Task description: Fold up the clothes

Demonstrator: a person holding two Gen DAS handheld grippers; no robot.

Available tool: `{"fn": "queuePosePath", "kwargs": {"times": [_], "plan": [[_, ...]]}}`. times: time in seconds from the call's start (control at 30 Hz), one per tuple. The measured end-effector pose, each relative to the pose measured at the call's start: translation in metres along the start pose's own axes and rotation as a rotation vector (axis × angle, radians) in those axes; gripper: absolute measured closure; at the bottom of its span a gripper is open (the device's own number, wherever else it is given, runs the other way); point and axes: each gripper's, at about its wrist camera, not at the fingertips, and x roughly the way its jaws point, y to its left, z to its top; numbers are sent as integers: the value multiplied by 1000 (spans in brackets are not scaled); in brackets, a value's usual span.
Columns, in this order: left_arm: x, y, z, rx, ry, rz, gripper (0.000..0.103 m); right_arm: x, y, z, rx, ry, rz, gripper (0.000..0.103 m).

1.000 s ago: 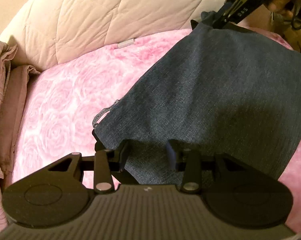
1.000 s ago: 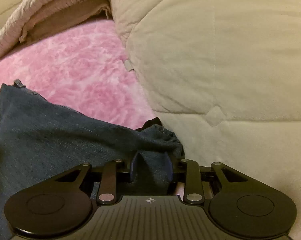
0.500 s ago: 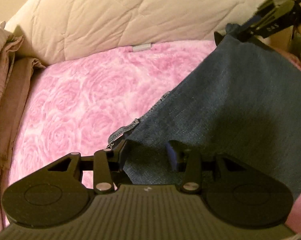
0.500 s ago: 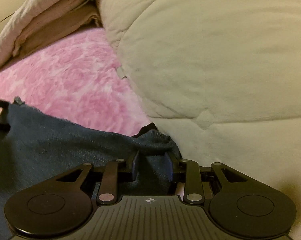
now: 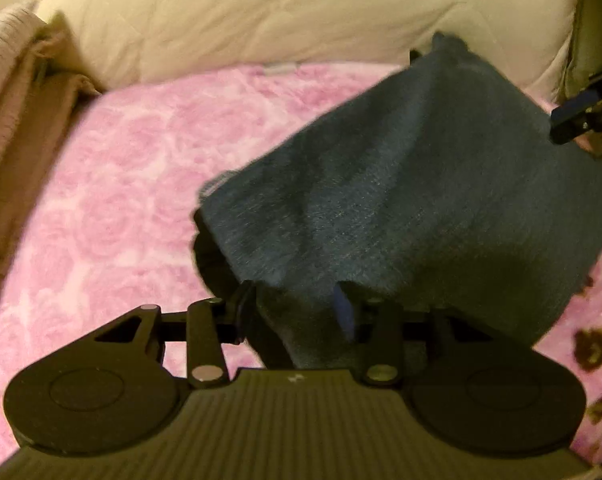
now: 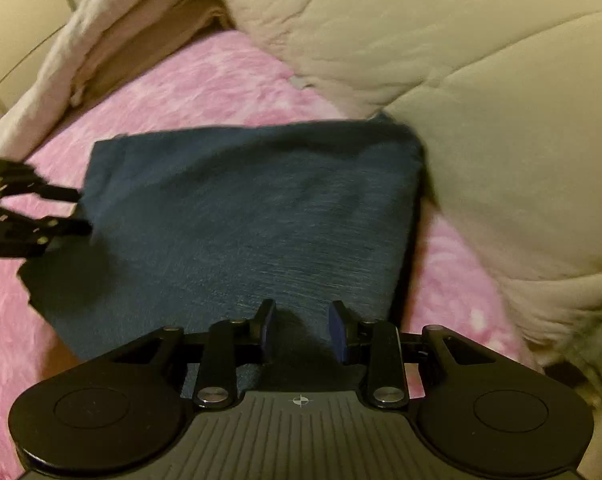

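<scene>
A dark blue denim garment hangs over the pink rose-patterned blanket. My left gripper has a bunch of the denim between its jaws, which are closing on it. In the right wrist view the denim spreads ahead, its far edge against the cream quilt. My right gripper pinches a ridge of its near edge. The left gripper shows at the cloth's left edge there. The right gripper shows at the cloth's right edge in the left wrist view. Both views are motion-blurred.
A thick cream quilt is bunched along the far side of the bed. Folded beige and pink cloths are stacked at the left, also seen as a pile in the right wrist view. A darker patterned patch lies lower right.
The right gripper has drawn back with its denim edge, so the garment now spreads across its view. The left gripper shifted a little, and the denim bulges up over it.
</scene>
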Motion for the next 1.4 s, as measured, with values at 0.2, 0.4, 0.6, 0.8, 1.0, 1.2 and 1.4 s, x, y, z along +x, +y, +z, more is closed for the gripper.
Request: {"fn": "queuePosePath", "kwargs": {"times": [0.2, 0.4, 0.6, 0.8, 1.0, 1.2, 1.4], "plan": [[-24, -36, -39, 59, -2, -53, 72, -31, 35, -28, -76, -19, 11, 72], [-32, -40, -33, 79, -15, -12, 72, -19, 41, -45, -60, 37, 0, 72], [-18, -70, -61, 234, 66, 28, 66, -18, 42, -66, -50, 54, -19, 72], [-33, -61, -63, 98, 52, 26, 66, -35, 49, -66, -42, 28, -54, 71], [-84, -74, -89, -96, 10, -13, 51, -77, 85, -98, 28, -20, -124, 49], [-141, -85, -115, -309, -20, -25, 34, -121, 139, -133, 161, -52, -166, 31], [-210, -88, -146, -424, -34, -40, 13, -165, 185, -149, 289, -72, -223, 27]]}}
